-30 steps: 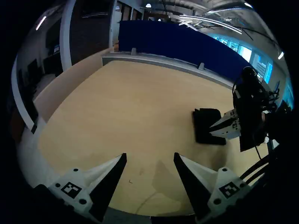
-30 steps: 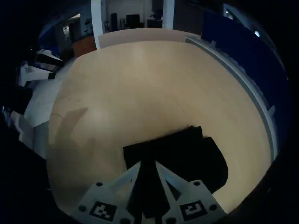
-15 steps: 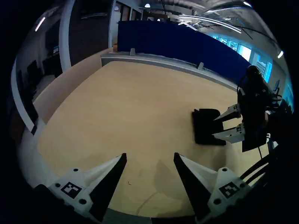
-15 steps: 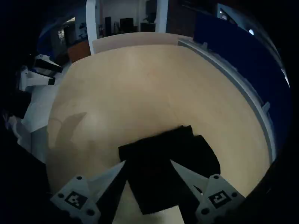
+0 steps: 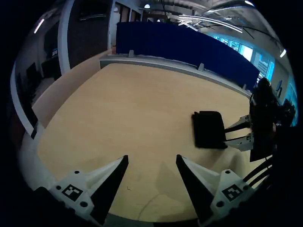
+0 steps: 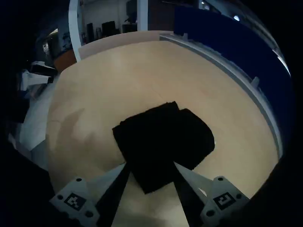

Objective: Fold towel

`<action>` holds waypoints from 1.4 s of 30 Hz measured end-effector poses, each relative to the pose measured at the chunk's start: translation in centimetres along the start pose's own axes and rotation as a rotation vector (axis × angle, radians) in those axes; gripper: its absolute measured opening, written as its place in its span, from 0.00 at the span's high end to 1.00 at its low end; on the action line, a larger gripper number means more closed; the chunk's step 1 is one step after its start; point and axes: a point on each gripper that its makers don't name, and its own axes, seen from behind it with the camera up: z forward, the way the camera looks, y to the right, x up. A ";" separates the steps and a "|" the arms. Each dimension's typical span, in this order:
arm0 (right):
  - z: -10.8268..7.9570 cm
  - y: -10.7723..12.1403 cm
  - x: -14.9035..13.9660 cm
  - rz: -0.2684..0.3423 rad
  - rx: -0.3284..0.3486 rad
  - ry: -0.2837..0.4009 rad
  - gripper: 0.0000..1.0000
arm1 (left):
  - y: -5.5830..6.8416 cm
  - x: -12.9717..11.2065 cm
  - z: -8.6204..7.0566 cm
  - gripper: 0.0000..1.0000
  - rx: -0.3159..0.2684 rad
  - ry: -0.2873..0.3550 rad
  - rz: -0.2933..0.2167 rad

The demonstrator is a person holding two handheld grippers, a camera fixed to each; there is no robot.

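Plainly folded, the towel is seen as a black, soft, roughly rectangular bundle with rounded edges. It is laid flat on the smooth, pale wood-look table, at lower centre of the right gripper view. The right gripper is held apart, its white pointed fingers flanking the towel's near corner. The left gripper is likewise spread, low over the table. Square black-and-white tags are carried on the fingers; no writing can be read.
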 end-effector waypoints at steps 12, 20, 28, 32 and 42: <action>-1.2 0.1 -3.5 0.066 -0.037 -0.026 0.23 | 0.7 0.0 0.2 0.06 -0.015 0.001 0.016; -0.8 0.1 -4.3 0.078 -0.050 -0.030 0.23 | 0.6 -0.3 0.3 0.06 -0.019 -0.002 0.009; -0.2 -0.4 -5.0 0.099 -0.048 -0.035 0.31 | 0.7 -0.8 0.2 0.06 -0.021 -0.007 0.009; -0.1 -0.5 -5.1 0.113 -0.050 -0.031 0.40 | 0.6 -0.9 0.2 0.07 -0.020 -0.007 0.009; 0.2 -0.3 -5.3 0.148 -0.064 -0.018 0.71 | 0.5 -0.7 0.1 0.06 -0.018 -0.004 0.007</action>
